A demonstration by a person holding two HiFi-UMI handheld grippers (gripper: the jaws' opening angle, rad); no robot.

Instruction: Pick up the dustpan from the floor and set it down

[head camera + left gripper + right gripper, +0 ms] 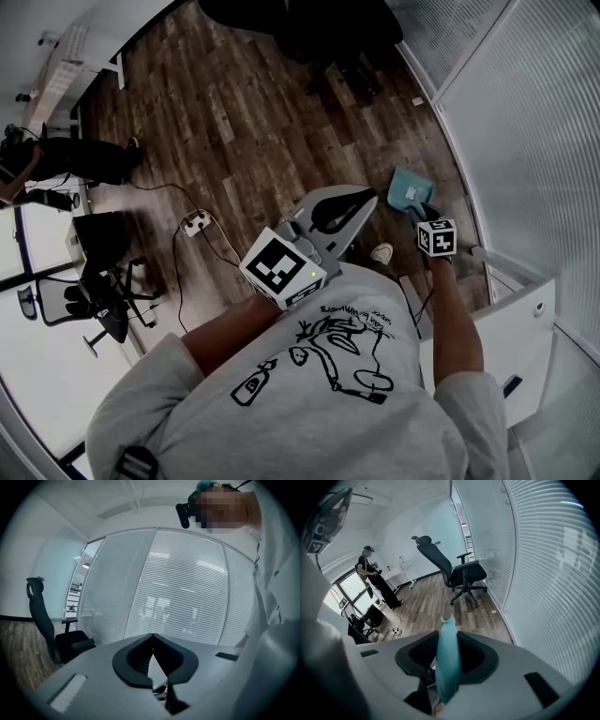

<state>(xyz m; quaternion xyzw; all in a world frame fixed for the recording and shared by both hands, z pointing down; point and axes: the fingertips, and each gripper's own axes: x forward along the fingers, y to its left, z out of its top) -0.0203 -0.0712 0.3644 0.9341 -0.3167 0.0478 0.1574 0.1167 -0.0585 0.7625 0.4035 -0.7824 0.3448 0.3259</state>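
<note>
Right gripper [449, 638] is clenched on the teal dustpan [447, 663], which sticks out edge-on between its jaws, close beside the glass partition's [525, 141] bottom edge. Left gripper [152, 641] is pinched together, holding nothing. Beyond, open wood floor [244, 122] runs to an office chair [459, 576] and a standing person [375, 578]

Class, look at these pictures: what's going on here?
A person works with a handheld gripper in each hand. The right gripper has its jaws closed on a teal dustpan, holding it over the wooden floor beside the glass partition. The left gripper, jaws together and empty, is held apart from the dustpan.
</note>
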